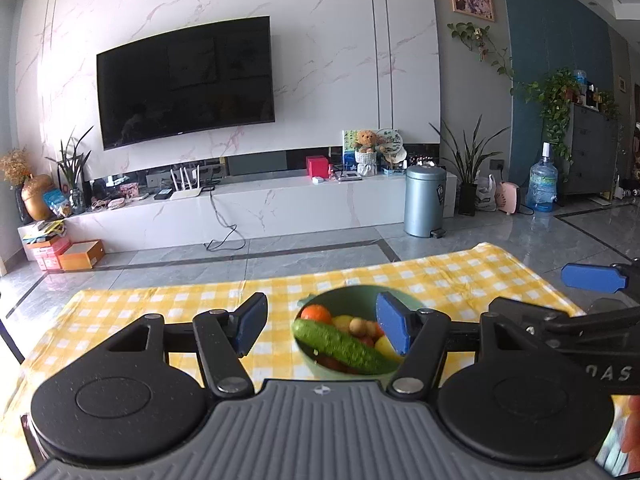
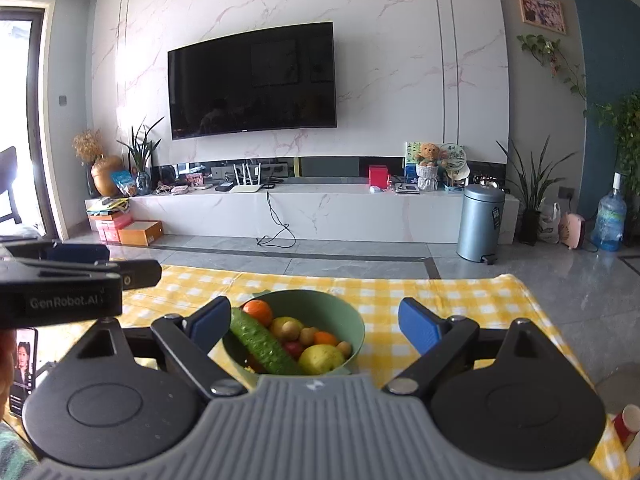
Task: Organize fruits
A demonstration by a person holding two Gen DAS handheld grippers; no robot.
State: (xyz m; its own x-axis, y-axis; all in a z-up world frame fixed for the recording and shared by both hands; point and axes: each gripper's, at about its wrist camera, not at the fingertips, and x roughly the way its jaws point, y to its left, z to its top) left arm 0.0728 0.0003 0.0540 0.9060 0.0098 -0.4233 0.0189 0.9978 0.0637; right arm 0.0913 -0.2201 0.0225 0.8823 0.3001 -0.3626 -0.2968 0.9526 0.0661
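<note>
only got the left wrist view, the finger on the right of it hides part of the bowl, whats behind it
Observer: A large yellow fruit lies at the near side of the green bowl, right of the cucumber.
Operator: and the other tool, holding anything
Observer: No. The right gripper is open and its pads grip nothing.
Operator: anything else on that side
Observer: A red and white cup sits by the near right edge of the checked cloth.
</note>
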